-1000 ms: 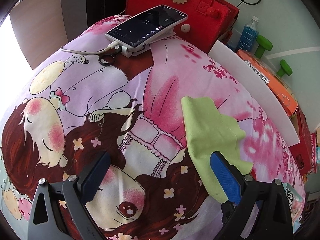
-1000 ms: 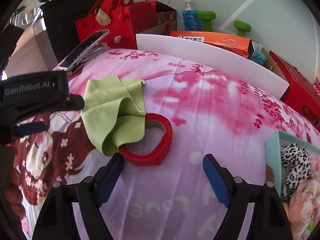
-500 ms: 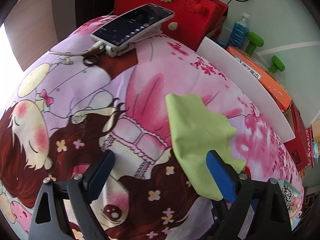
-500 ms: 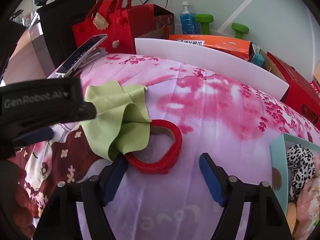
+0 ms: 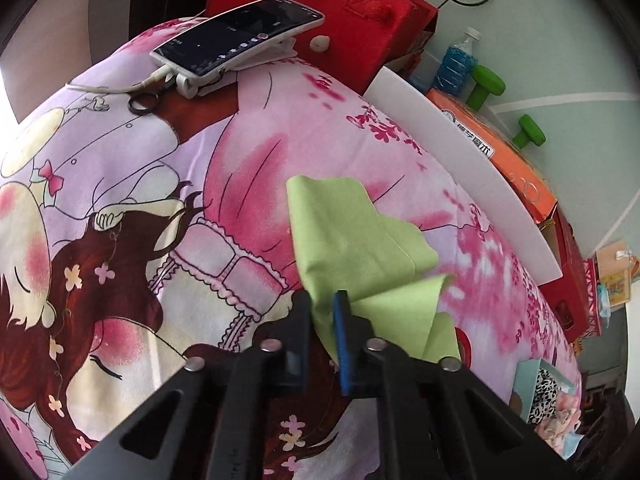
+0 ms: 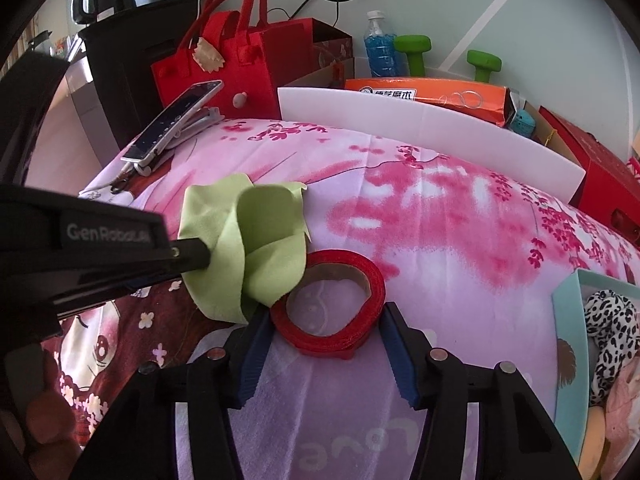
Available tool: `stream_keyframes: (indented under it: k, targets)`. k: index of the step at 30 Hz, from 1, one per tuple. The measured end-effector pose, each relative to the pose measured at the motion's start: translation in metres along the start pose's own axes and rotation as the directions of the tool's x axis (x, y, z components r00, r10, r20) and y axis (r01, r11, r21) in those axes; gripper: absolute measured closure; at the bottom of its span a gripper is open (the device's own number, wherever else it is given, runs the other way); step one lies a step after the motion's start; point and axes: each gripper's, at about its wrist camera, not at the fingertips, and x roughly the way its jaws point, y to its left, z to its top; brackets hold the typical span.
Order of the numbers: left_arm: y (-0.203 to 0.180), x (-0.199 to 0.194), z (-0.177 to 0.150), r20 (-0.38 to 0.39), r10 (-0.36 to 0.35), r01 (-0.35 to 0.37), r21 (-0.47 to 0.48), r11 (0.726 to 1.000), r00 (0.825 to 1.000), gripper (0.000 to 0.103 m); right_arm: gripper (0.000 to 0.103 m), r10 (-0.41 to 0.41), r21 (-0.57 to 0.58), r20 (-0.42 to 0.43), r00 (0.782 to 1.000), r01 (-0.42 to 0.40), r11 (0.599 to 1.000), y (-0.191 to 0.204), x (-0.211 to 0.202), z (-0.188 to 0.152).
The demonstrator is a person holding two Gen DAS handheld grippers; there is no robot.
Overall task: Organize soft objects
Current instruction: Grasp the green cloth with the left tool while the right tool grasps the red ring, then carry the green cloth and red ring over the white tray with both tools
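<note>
A light green cloth (image 5: pixel 352 240) lies bunched on the cartoon-printed sheet (image 5: pixel 120 184). My left gripper (image 5: pixel 320 300) is closing, and its pads pinch the cloth's near edge. The right wrist view shows the cloth (image 6: pixel 272 232) lifted into a fold at the tip of the left gripper (image 6: pixel 200 256). Beside it lies a red ring of tape (image 6: pixel 344 264), bent to a heart shape, partly under the cloth. My right gripper (image 6: pixel 325 316) straddles the ring, its jaws closing, and the blue pads (image 6: pixel 256 340) touch the ring's two sides.
A teal box (image 6: pixel 568 340) at the right holds a leopard-print soft thing (image 6: pixel 608 320) and pink fabric. A phone on a stand (image 6: pixel 172 120), a red felt bag (image 6: pixel 224 68) and a white foam board (image 6: pixel 420 120) line the far side. Behind them are an orange box and green dumbbells.
The left jaws went from wide open to pinched on the green cloth's edge, bunching it up. The right jaws narrowed and came forward around the red ring.
</note>
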Motion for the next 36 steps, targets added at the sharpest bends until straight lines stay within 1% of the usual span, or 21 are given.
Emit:
stream_keyframes:
  k: [5,10,14,19,25,29,34,36]
  targets:
    - [0.002,0.000,-0.001,0.001,-0.008,0.009,-0.010,1.000,1.000,0.097,0.046,-0.001,0.011,-0.007,1.000,0.001,1.000,-0.007,-0.002,-0.001]
    - [0.002,-0.002,0.000,0.004,-0.023,0.023,-0.015,1.000,1.000,0.099,0.046,-0.020,0.041,-0.018,1.000,0.020,0.999,-0.020,-0.004,-0.001]
    - [0.003,-0.009,0.002,0.011,-0.062,0.062,-0.027,0.998,0.998,0.100,0.046,-0.037,0.063,-0.026,0.999,0.039,0.997,-0.029,-0.008,-0.001]
    - [-0.004,-0.021,0.004,0.029,-0.125,0.125,-0.023,0.992,0.992,0.100,0.047,-0.043,0.087,-0.018,0.999,0.045,0.995,-0.039,-0.017,0.000]
    - [-0.017,-0.039,0.006,0.063,-0.174,0.174,0.010,0.985,0.983,0.100,0.047,-0.053,0.104,0.014,0.998,0.052,0.993,-0.048,-0.037,0.005]
    - [-0.029,-0.057,0.007,0.102,-0.190,0.186,0.045,0.982,0.977,0.100,0.047,-0.071,0.102,0.049,0.996,0.066,0.993,-0.053,-0.059,0.010]
    - [-0.047,-0.088,0.003,0.147,-0.242,0.229,0.102,0.968,0.959,0.100,0.047,-0.105,0.104,0.082,0.991,0.097,0.990,-0.060,-0.085,0.014]
    - [-0.054,-0.099,0.001,0.162,-0.251,0.232,0.127,0.964,0.954,0.100,0.047,-0.117,0.107,0.093,0.989,0.106,0.989,-0.064,-0.095,0.014]
